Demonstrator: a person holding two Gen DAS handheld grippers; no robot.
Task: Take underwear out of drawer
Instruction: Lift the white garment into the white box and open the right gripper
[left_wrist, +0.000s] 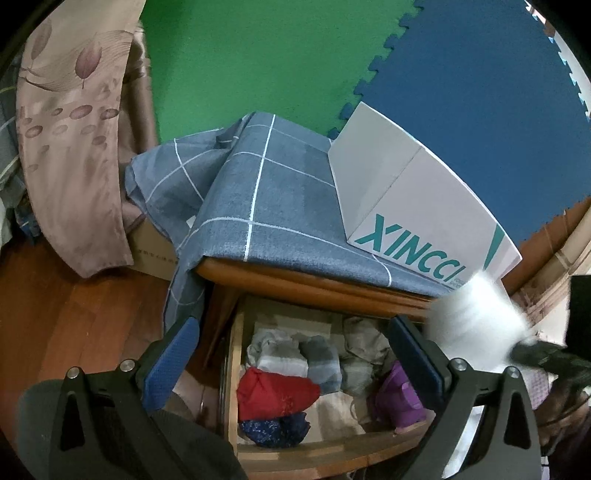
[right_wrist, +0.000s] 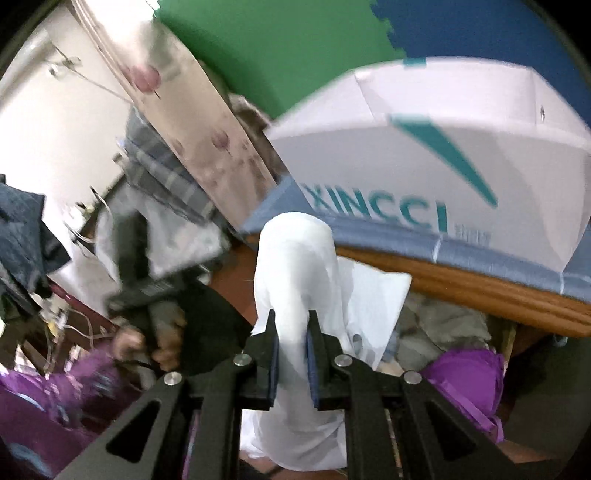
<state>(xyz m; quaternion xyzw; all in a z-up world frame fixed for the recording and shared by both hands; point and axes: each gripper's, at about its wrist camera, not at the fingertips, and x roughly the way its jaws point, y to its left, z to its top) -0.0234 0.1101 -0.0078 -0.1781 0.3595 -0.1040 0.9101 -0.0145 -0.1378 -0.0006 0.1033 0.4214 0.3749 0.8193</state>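
The wooden drawer (left_wrist: 314, 448) is open below the cabinet top and holds folded underwear: a red piece (left_wrist: 275, 393), a dark blue piece (left_wrist: 275, 430), grey-and-white pieces (left_wrist: 295, 354) and a purple piece (left_wrist: 397, 397). My left gripper (left_wrist: 291, 354) is open and empty above the drawer. My right gripper (right_wrist: 291, 325) is shut on white underwear (right_wrist: 299, 266) and holds it raised in front of the cabinet edge. That white piece shows blurred in the left wrist view (left_wrist: 476, 321). A purple piece (right_wrist: 465, 376) lies in the drawer at the right.
A blue checked cloth (left_wrist: 258, 199) covers the cabinet top, with a white XINCCI box (left_wrist: 417, 206) on it. A floral curtain (left_wrist: 70, 129) hangs at the left over the wooden floor (left_wrist: 74, 314). Green and blue foam mats (left_wrist: 258, 55) line the wall.
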